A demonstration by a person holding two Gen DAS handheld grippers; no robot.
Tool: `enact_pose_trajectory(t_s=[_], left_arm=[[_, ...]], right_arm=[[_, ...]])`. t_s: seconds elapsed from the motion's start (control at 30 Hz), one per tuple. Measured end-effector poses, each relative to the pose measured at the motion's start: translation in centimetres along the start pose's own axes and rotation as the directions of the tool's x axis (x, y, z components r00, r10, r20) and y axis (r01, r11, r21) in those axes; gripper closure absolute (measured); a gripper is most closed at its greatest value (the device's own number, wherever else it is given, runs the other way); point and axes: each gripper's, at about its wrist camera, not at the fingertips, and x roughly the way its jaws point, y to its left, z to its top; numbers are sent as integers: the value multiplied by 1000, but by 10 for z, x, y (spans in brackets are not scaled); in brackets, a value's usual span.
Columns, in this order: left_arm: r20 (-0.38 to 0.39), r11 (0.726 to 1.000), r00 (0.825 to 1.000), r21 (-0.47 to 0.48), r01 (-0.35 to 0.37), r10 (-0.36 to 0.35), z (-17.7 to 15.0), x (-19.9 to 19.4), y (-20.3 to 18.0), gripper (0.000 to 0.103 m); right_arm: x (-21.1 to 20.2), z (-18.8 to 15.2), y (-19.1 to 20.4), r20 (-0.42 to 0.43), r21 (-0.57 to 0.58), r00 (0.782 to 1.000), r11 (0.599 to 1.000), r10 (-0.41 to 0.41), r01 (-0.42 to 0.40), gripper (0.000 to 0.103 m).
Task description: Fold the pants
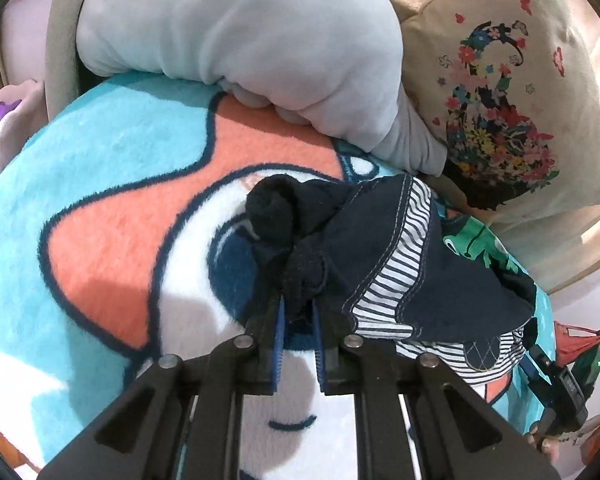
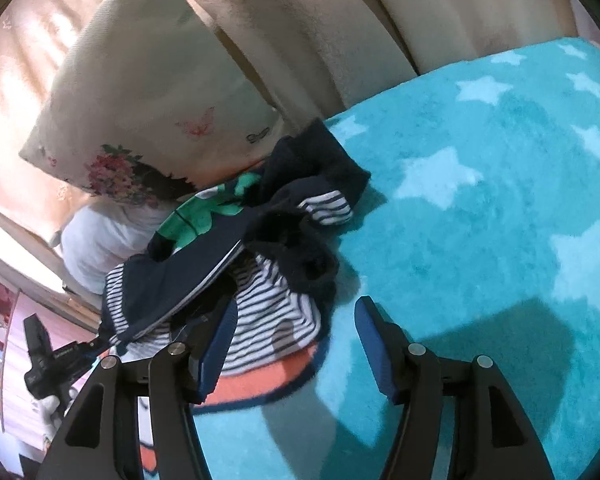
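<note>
Fleece blanket point(image 1: 100, 208), teal with orange and white print, covers the bed; grey pillow point(image 1: 240, 40) far, floral cushion point(image 1: 500, 100) far right. The pants point(image 1: 400, 264), navy with striped lining, lie bunched on the blanket, no clear long axis yet. My left gripper point(image 1: 298, 312) has its jaws closed on a dark bunched edge of the pants, cloth running far and right from the tips. My right gripper point(image 2: 296, 340) has jaws spread wide, empty, the pile point(image 2: 260, 264) just far-left of it, left finger at the striped cloth. Judgement: right is the free one and must take an opposite edge so the pants can be spread.
</note>
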Motion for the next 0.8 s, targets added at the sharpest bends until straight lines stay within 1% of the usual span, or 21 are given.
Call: enact_pose_trajectory(t_s=[0.03,0.07,0.17,0.23,0.3,0.33,0.37,0.43,0.5,0.53,0.57,0.67,0.73,0.77,0.8], left_arm=[[-3,1000,1000,-1,2,-2,0,1,1,91],[-6,1000,1000,-4,3,-3,-1,3,3,90],[-11,1000,1000,-20,16,-16,-2,8,6,87],[0,997,998,-38,61,-61,-3,4,11,85],[27,993,994,-51,110,-108,-4,-6,16,76],[44,992,993,-47,115,-113,-4,-11,18,66],[61,993,992,-37,108,-106,-4,-15,20,53],[85,996,993,-24,83,-80,-2,-19,23,43],[78,995,993,-36,93,-90,1,-15,29,43],[70,994,993,-40,100,-97,2,-11,28,39],[60,994,993,-37,106,-104,3,-6,27,34],[20,991,991,25,132,-133,8,14,12,28],[-9,990,991,50,131,-131,12,31,1,28],[-12,990,992,62,127,-126,14,37,-5,24],[4,990,994,85,112,-113,17,40,-11,24]], right_arm=[[4,2,-1,8,7,1000,1000,-19,19,37],[6,4,-1,14,16,1000,1000,-18,18,37],[14,16,-4,40,69,998,997,39,-41,35],[23,24,-6,37,113,997,990,75,-78,34],[33,30,-7,17,154,996,984,91,-92,34],[36,30,-7,17,170,995,980,101,-103,34],[38,31,-5,21,173,994,979,107,-109,34],[40,31,-1,20,164,994,981,103,-105,33],[40,31,1,19,157,995,982,98,-100,33],[40,31,1,20,156,995,983,97,-99,33],[41,32,2,20,155,995,983,96,-98,33],[44,34,6,21,141,996,986,83,-85,33],[49,37,13,17,104,999,993,48,-50,33],[52,38,17,15,86,999,996,32,-34,33],[55,39,22,13,58,1000,998,19,-19,34]])
